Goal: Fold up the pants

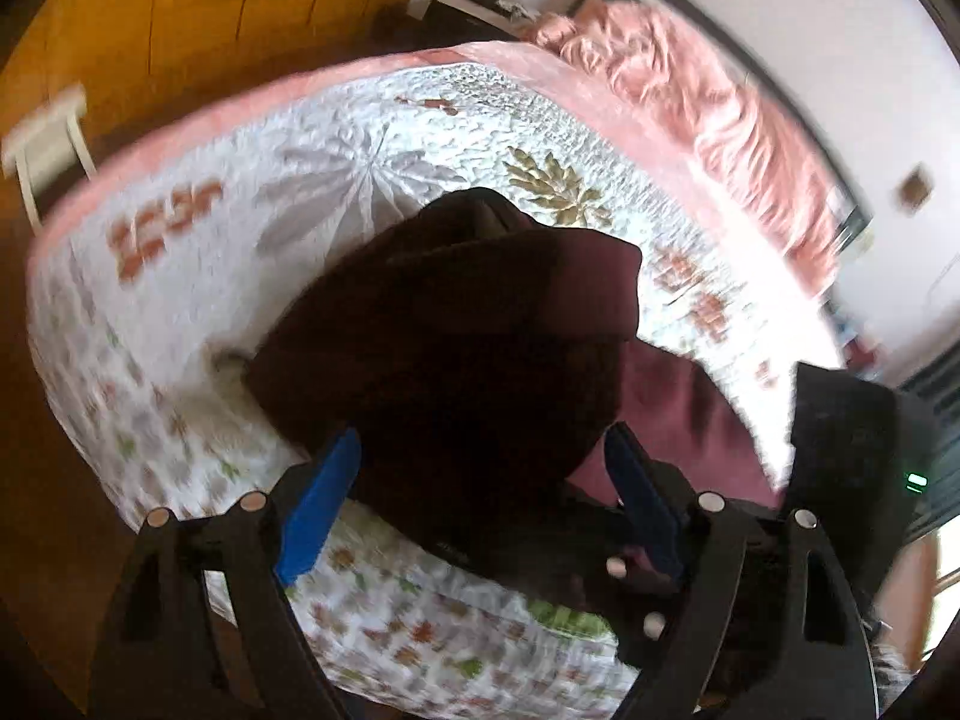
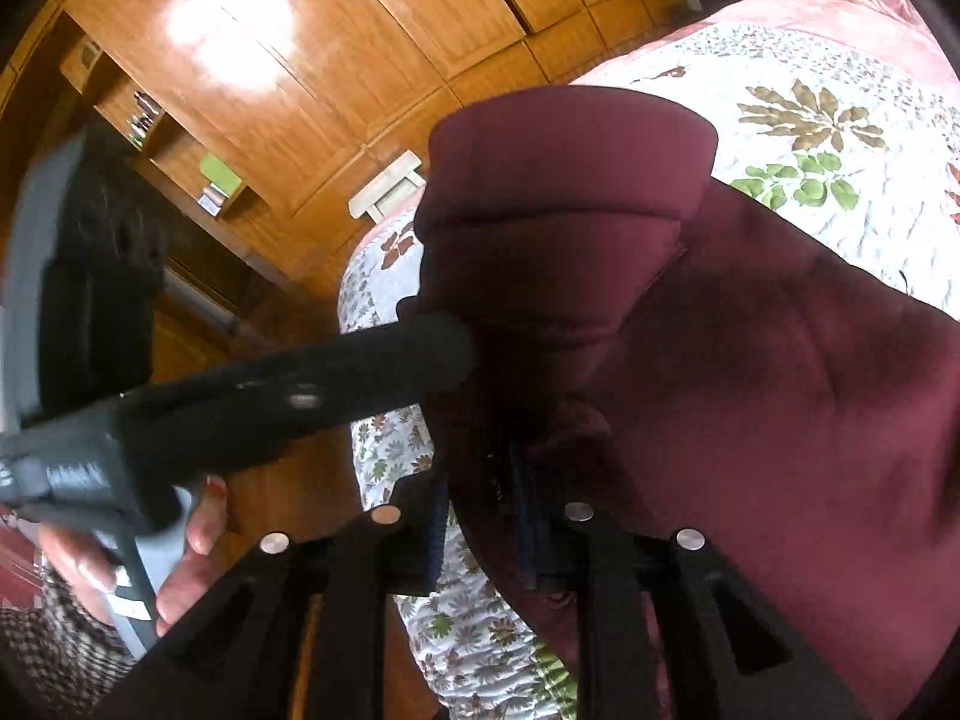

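Dark maroon pants (image 1: 480, 324) lie bunched and partly folded on the flowered white quilt (image 1: 336, 138) of a bed. In the left wrist view my left gripper (image 1: 483, 438) stands open, its blue pads (image 1: 324, 504) wide apart on either side of the near edge of the cloth. My right gripper (image 2: 483, 480) is shut on the pants (image 2: 750, 360), with a fold of fabric pinched between its close-set fingers. A black finger of the left gripper (image 2: 360, 372) reaches in from the left and touches the raised fold. The right gripper's black body (image 1: 840, 426) shows at the right.
A crumpled pink duvet (image 1: 690, 90) lies along the far side of the bed by the dark headboard. Wooden wardrobes (image 2: 360, 60) and shelves line the wall, with a white stool (image 2: 390, 183) beside the bed. A person's hand (image 2: 192, 546) grips the left tool's handle.
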### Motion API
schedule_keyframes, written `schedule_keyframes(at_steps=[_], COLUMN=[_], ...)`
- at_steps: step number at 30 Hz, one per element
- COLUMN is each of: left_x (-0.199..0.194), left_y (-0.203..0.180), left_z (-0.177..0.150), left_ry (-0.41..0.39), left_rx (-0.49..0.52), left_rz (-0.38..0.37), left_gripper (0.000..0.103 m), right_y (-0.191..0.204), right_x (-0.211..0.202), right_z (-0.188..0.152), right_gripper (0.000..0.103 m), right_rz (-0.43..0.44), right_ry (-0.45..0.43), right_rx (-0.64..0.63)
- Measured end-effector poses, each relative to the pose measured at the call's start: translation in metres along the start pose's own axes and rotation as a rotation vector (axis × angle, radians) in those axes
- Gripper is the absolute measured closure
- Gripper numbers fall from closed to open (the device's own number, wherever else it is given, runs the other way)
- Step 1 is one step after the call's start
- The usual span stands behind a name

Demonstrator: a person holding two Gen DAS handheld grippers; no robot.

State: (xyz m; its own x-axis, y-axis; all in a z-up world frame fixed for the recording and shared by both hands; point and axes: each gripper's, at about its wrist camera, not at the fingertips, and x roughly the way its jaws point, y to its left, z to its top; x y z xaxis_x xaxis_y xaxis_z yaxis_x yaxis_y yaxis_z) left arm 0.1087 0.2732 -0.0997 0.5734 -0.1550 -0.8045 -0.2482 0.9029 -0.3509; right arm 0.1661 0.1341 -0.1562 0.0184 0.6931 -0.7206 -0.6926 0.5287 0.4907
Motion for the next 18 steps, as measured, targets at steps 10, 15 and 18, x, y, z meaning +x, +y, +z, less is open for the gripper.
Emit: schedule_keyframes(at_steps=[10, 15, 18], left_x=[0.030, 0.012, -0.003], left_y=[-0.009, 0.023, 0.044], left_z=[0.023, 0.011, -0.009], left_ry=[0.085, 0.003, -0.077], left_rx=[-0.049, -0.188, -0.256], left_rz=[-0.026, -0.089, -0.078], left_gripper=[0.078, 0.087, 0.089], right_y=[-0.003, -0.007, -0.012], right_x=[-0.004, -0.021, -0.043], right_z=[0.003, -0.007, -0.020], right_gripper=[0.080, 0.061, 0.061], right_rz=[0.002, 0.031, 0.036], right_ry=[-0.006, -0.021, -0.043], right_rx=[0.020, 0.033, 0.036])
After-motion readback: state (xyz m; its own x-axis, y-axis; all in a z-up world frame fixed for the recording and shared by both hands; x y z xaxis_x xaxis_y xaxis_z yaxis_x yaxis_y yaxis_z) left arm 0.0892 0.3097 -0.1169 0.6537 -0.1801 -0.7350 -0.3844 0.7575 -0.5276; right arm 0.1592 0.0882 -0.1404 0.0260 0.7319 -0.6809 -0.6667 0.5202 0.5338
